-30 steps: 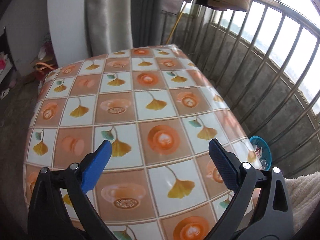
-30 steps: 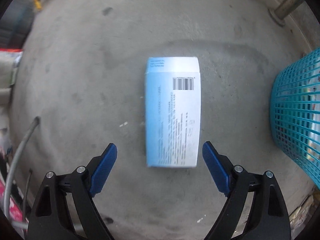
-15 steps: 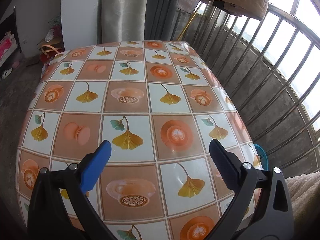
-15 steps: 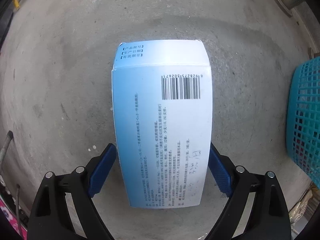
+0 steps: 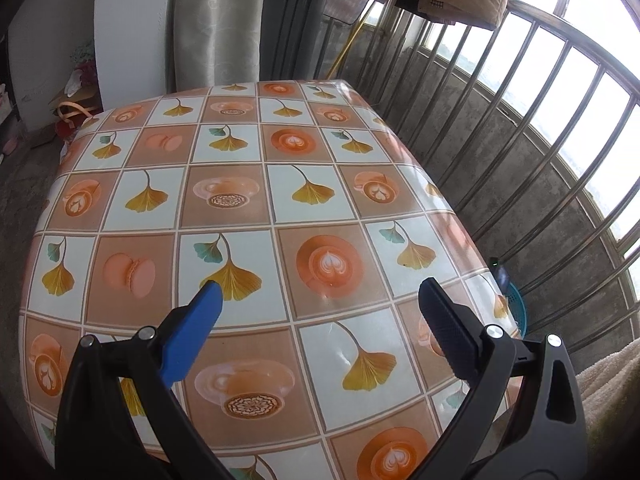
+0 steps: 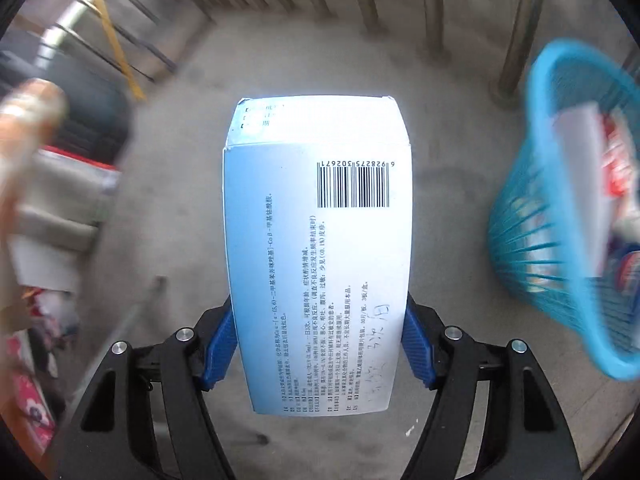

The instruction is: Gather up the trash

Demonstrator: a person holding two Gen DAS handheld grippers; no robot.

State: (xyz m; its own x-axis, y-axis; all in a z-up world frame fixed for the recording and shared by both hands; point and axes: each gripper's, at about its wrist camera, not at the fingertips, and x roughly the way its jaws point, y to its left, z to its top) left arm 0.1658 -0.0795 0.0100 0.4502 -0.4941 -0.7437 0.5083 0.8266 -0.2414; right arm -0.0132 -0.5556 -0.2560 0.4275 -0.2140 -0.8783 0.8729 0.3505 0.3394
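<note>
A light-blue and white cardboard box [image 6: 320, 240] with a barcode hangs above the concrete floor, lengthwise between the blue pads of my right gripper [image 6: 318, 332]. The jaws are closing and the pads press on the box's two long sides. To the right stands a blue mesh trash basket [image 6: 560, 240], tilted in the blurred view, with packaging inside. In the left wrist view my left gripper [image 5: 320, 304] stands open with nothing between its fingers, over the table [image 5: 240, 160] with its tile-patterned cloth. The basket's rim [image 5: 516, 304] peeks out past the table's right edge.
Metal railing bars [image 5: 540, 152] run along the table's right side and stand behind the basket [image 6: 516, 32]. Bags and boxes [image 6: 52, 208] crowd the floor on the left. A beige towel [image 5: 608, 376] lies at the lower right, a curtain [image 5: 216, 20] hangs behind the table.
My right gripper came down over the box on the floor, closed on its sides and lifted it; the basket's opening now shows. The left gripper hardly moved.
</note>
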